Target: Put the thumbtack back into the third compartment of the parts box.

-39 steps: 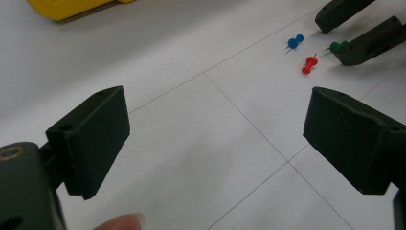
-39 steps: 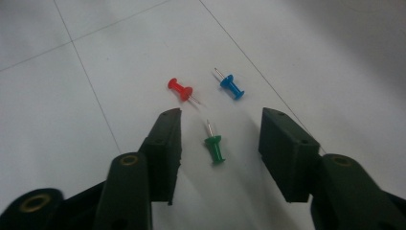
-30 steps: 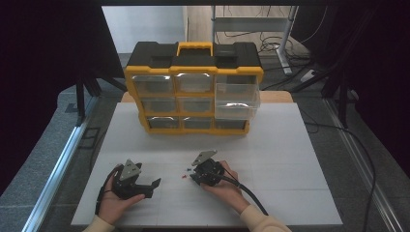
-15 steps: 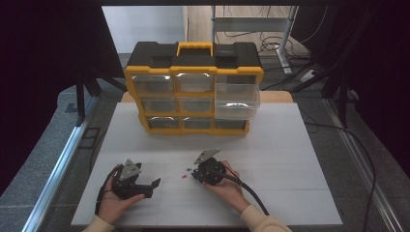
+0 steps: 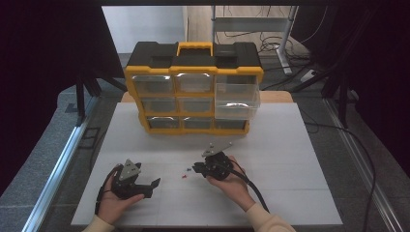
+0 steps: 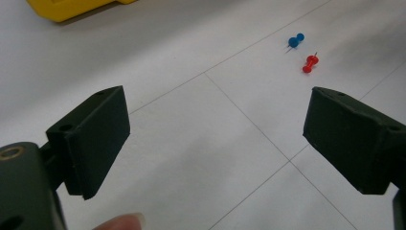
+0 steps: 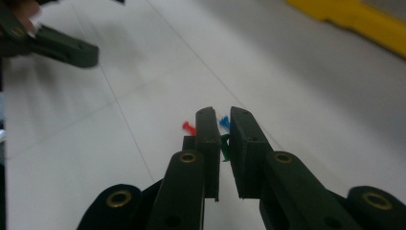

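Green pin (image 7: 225, 148) pinched in right hand-held gripper (image 7: 222, 115), freshly raised off table (image 5: 290, 159) beside red pin (image 7: 189, 127) and blue pin (image 7: 224, 122), left hand-held gripper (image 6: 215, 110) spread and idle, so pickup judged done, open drawer (image 5: 237, 101) of far organizer (image 5: 193, 50) likely next.

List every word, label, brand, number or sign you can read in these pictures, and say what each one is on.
None can be read.
Yellow and black drawer box: no legible brand or label; the clear drawers carry no readable tags.
Red pin, blue pin, green pin: no markings.
Left tool and right tool: plain black, no lettering.
White table: thin grid lines, no text.
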The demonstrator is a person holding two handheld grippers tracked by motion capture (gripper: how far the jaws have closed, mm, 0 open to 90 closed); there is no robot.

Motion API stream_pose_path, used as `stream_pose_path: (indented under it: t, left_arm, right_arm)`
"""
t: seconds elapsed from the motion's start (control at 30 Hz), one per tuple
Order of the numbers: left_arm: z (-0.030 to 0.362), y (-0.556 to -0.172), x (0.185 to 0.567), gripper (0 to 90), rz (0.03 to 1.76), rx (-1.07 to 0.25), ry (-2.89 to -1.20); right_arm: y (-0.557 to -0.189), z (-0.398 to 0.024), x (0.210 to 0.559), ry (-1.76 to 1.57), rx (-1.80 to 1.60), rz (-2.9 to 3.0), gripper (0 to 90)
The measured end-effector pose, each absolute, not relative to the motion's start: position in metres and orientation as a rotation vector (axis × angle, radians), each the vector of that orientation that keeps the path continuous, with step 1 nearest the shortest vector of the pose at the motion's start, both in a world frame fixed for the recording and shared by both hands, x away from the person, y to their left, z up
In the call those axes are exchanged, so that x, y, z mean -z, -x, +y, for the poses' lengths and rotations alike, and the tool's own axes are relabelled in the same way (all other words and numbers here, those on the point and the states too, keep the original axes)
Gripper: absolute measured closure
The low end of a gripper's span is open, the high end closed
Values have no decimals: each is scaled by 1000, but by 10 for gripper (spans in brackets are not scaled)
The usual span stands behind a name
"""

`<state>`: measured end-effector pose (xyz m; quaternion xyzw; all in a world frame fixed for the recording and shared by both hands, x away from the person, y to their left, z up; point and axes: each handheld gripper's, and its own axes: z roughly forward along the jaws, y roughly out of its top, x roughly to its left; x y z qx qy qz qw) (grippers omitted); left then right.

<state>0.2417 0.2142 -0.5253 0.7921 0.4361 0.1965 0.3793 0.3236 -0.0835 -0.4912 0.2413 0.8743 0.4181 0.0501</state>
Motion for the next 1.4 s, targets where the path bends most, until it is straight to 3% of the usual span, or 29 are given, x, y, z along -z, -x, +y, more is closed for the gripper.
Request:
stream_pose_path:
  t: [0.37, 1.4]
  left_arm:
    - [214, -242, 525, 93, 1112, -505, -2022]
    - [212, -238, 524, 93, 1106, -518, -2027]
  right_arm:
    - [-315, -94, 452, -704, -1425, 2575, 825]
    - [-301, -103, 390, -628, -1618, 2451, 825]
